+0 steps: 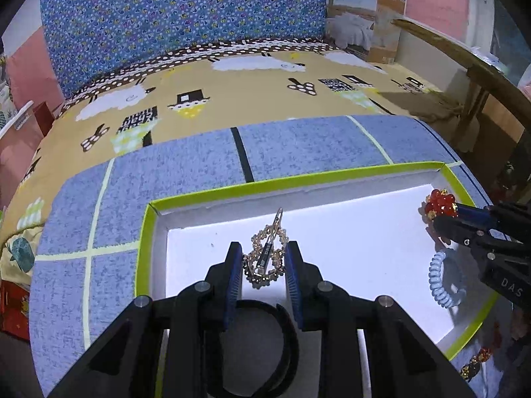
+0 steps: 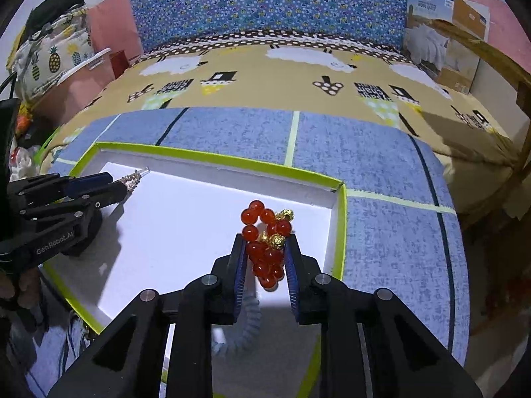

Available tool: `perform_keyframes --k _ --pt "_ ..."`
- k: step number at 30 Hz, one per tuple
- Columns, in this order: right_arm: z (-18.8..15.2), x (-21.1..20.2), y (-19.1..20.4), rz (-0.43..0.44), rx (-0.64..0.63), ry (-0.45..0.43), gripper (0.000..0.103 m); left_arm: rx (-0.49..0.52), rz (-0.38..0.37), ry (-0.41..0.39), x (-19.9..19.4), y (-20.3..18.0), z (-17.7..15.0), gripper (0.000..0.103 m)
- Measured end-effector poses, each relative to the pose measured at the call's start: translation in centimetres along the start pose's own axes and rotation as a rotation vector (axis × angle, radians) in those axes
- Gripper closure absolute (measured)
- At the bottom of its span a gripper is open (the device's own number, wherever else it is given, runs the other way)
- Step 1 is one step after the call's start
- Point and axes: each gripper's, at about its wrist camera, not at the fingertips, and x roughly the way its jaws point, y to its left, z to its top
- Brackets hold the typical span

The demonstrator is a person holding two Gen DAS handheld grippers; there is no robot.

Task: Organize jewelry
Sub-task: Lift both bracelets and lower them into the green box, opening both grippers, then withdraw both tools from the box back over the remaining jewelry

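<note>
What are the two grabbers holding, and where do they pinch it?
The left gripper pinches a gold beaded hair clip by its sides. The right gripper has a red bead bracelet bunched between its jaws; whether it grips cannot be told.

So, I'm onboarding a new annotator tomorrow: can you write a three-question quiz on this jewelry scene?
1. True or false: the red bead bracelet sits between the right gripper fingers, above the tray.
2. What lies between the left gripper fingers? A) gold beaded hair clip B) blue coil hair tie C) black band
3. Fill in: the tray's rim is ____.

Key: 1 true; 2 A; 3 green.
</note>
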Motion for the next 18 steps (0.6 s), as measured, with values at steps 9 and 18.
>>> perform_keyframes --k 9,18 --pt "-0.1 -1.3 -0.1 0.032 0.020 -0.034 0.071 -0.018 -0.045 -0.013 -1.1 0.2 -0.2 0.075" --pt "-2.3 -5.6 0.5 0.064 0.035 -0.100 0.070 -0.036 -0.089 -0.072 -5.4 0.4 -1.9 0.075"
